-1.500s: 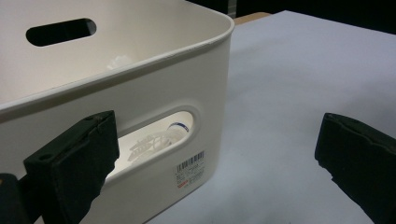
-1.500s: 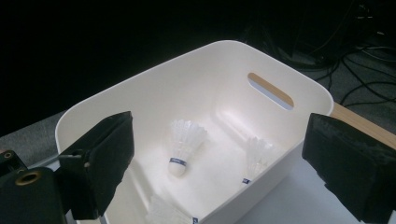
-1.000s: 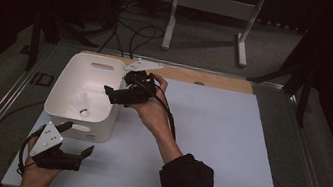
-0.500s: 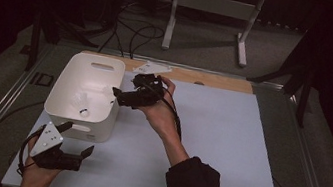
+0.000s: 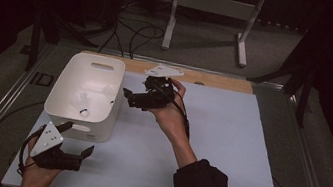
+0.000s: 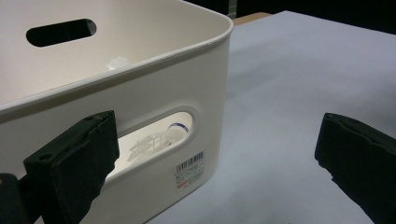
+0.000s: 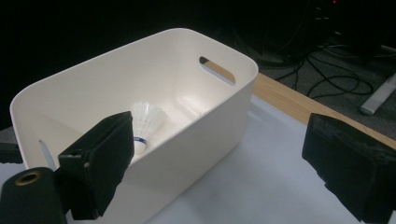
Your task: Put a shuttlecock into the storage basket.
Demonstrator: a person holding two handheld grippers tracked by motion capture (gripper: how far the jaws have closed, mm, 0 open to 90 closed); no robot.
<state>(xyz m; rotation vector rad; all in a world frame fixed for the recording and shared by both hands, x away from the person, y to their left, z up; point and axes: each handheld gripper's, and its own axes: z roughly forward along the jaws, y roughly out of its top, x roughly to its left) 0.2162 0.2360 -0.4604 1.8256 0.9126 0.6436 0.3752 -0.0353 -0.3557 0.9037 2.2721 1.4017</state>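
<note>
High view: my right tongs (image 5: 129, 97) hover wide open and empty beside the white bin (image 5: 64, 93). A shuttlecock (image 7: 145, 122) lies inside. My left tongs (image 5: 77, 140) rest open, empty, on the worktop (image 5: 226, 148).

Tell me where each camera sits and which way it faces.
High view: above the table, looking forward and down on bin, both hands, left gripper, right gripper.
Left gripper view: rides that gripper, faces the bin's handle slot; open jaws.
Right gripper view: looks into the bin at the shuttlecock; open jaws.
All share the bin.
</note>
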